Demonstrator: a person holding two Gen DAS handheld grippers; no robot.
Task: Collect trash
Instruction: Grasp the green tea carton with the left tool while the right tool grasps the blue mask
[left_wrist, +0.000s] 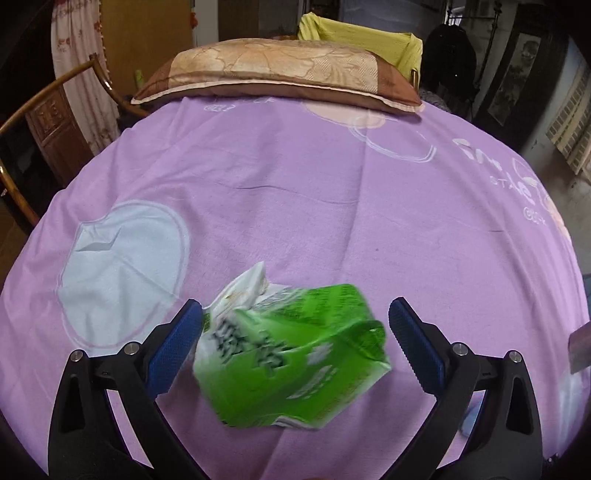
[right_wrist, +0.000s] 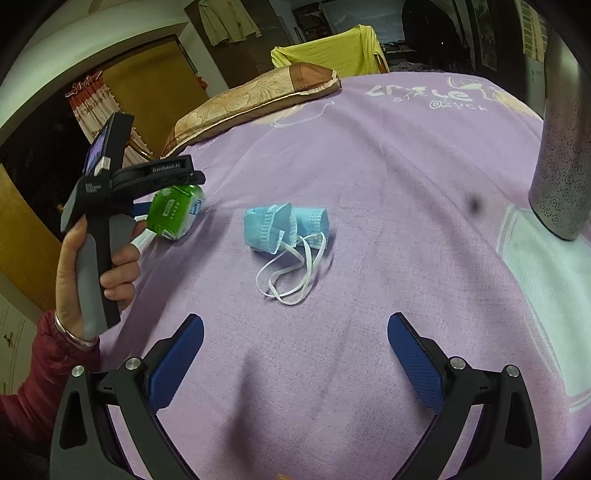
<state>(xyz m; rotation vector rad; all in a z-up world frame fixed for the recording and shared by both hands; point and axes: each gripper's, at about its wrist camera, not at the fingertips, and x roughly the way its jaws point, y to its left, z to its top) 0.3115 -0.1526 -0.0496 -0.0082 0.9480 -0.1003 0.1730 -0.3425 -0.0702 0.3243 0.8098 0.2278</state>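
Note:
A crumpled green and white drink carton (left_wrist: 295, 358) lies blurred between the wide-spread blue pads of my left gripper (left_wrist: 295, 304), which is open. It brushes the left pad; the right pad stands apart from it. The right wrist view shows the same carton (right_wrist: 173, 212) at the far left, under the left gripper (right_wrist: 173, 192) held by a hand (right_wrist: 122, 258). A crumpled blue face mask (right_wrist: 284, 227) with white ear loops rests on the purple bedsheet (right_wrist: 369, 166), ahead of my right gripper (right_wrist: 295, 319). The right gripper is open, with nothing between its fingers.
A brown and beige pillow (left_wrist: 277, 74) lies at the head of the bed, with a yellow cloth (left_wrist: 362, 37) behind it. A silvery patterned cylinder (right_wrist: 557, 166) hangs at the right edge. A wooden chair (left_wrist: 44, 122) stands left of the bed.

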